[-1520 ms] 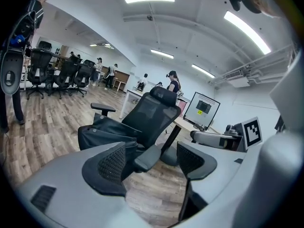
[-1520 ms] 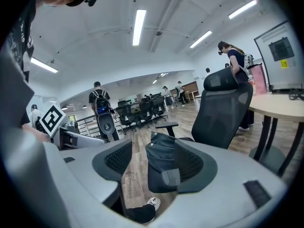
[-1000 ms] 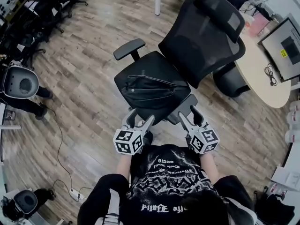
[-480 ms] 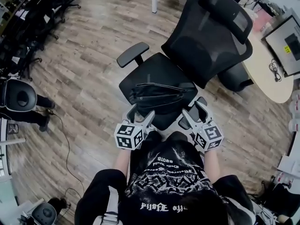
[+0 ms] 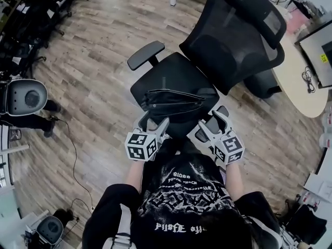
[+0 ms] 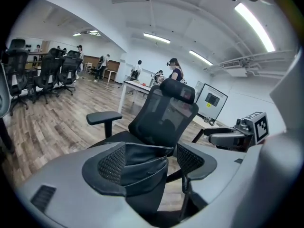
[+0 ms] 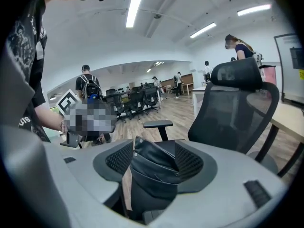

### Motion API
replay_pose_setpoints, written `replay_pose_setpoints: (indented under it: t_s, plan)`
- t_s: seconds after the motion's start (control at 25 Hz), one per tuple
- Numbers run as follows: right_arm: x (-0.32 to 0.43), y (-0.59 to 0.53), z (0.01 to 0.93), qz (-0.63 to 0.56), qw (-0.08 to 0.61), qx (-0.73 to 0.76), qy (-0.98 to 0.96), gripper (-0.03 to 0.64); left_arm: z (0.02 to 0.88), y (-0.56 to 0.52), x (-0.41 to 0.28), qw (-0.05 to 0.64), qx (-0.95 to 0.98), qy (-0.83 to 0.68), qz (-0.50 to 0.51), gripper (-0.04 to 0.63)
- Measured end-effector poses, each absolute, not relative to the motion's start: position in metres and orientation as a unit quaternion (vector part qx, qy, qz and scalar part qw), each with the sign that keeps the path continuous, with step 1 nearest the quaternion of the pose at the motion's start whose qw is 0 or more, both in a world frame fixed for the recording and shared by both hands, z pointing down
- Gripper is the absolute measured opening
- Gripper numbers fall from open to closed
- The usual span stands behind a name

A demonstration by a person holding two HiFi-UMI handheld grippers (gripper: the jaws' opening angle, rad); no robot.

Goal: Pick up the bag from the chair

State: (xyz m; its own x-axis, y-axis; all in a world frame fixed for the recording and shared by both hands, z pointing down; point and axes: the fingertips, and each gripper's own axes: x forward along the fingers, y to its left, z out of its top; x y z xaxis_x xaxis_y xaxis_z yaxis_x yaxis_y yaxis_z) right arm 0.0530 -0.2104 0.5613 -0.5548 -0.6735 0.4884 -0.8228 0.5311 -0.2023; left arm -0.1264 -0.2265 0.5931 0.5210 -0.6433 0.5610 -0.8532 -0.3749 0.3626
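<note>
Bag unmoved — left gripper and right gripper, jaws apart, nearer.

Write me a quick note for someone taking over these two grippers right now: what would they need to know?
Left gripper: jaws apart, nothing gripped, at the near edge of the bag.
Right gripper: jaws apart, nothing gripped, near the bag's right end.
Bag: lying on the chair seat.
Done: both grippers face the bag.
Left: close on it, lift it off.
</note>
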Motion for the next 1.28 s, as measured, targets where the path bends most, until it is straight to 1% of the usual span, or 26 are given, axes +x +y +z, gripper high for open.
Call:
replay_pose_setpoints:
  t_s: [0.08,0.28,0.56,1.08,1.28]
  plan:
    - [0.055,-0.215,0.565,0.205,0.188,0.425,-0.861,0.283,0.595,-0.231,-0.132,0.322,0.801,-0.478,0.163,0.344]
    - [0.065,-0.237,0.575,0.199,0.201,0.408,-0.868,0.284,0.607,-0.247,-0.147,0.324,0.781,-0.505,0.174,0.345]
    - [0.067,-0.272,0.610,0.186,0.253,0.368,-0.875,0.284,0.639,-0.278,-0.164,0.335,0.768,-0.505,0.206,0.344]
    - [0.050,-0.306,0.690,0.192,0.331,0.299,-0.874,0.284,0.726,-0.315,-0.176,0.368,0.771,-0.431,0.290,0.344]
    - [0.050,-0.311,0.723,0.202,0.353,0.277,-0.870,0.284,0.752,-0.325,-0.182,0.354,0.778,-0.400,0.330,0.345]
